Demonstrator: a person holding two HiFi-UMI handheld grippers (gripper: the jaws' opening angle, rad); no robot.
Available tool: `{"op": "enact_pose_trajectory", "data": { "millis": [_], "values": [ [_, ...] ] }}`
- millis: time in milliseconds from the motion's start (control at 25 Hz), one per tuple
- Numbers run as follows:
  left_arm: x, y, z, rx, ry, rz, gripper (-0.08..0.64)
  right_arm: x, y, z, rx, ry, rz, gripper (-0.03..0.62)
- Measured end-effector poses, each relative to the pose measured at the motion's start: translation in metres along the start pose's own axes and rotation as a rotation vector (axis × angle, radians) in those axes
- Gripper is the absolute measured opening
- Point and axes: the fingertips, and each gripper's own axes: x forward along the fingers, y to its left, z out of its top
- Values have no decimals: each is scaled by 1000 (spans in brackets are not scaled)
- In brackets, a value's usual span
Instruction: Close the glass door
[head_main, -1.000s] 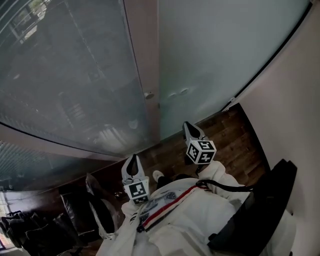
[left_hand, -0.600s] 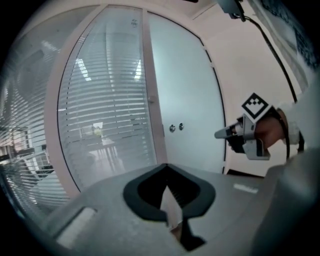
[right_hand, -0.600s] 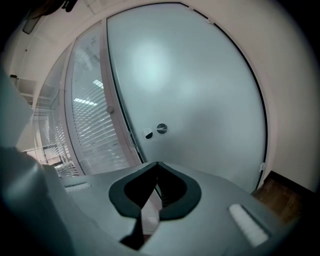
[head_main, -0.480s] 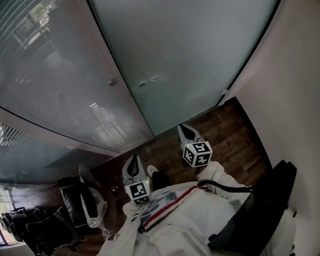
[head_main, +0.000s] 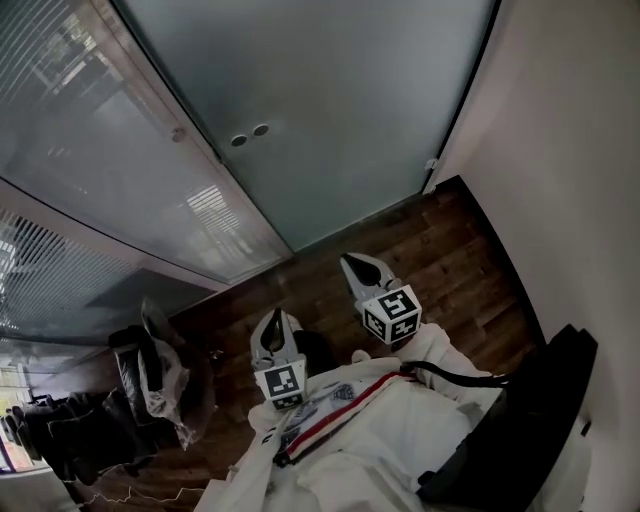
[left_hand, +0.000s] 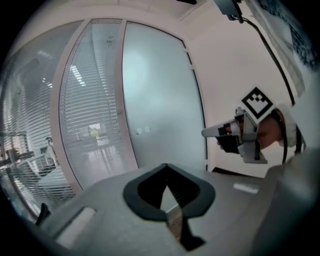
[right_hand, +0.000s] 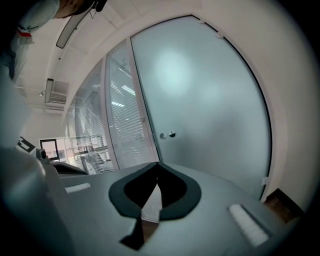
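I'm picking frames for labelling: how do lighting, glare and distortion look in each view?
Head view: dim, wooden floor dark, straight lines bowed. Left gripper view: fisheye, black corners, soft glow on the glass door. Right gripper view: likewise, hazy glow.

Open wooden floor ahead, glass door barring the far side, wall at right, black chairs at left

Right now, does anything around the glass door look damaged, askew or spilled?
Nothing stands out. The glass door looks whole and sits straight, the floor shows no spill, and the left tool and right tool hang clear of it, shut and empty.
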Motion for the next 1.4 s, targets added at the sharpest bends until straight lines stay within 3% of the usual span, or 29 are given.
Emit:
{"op": "enact_pose_trajectory", "data": {
  "millis": [440, 680, 1120, 1400],
  "values": [
    [-45, -25, 16, 58, 53, -28, 2, -31, 12, -10, 76, -23, -3, 8],
    [-71, -29, 6, 46, 52, -68, 2, -49, 29, -19, 67, -10, -30, 8],
    [-171, -11, -47, -24, 6, -39, 2, -108, 126, -40, -13, 4, -26, 8],
    [-221, -21, -66, -48, -18, -66, 2, -157, 169, -60, -76, 17, -55, 8]
  ]
}}
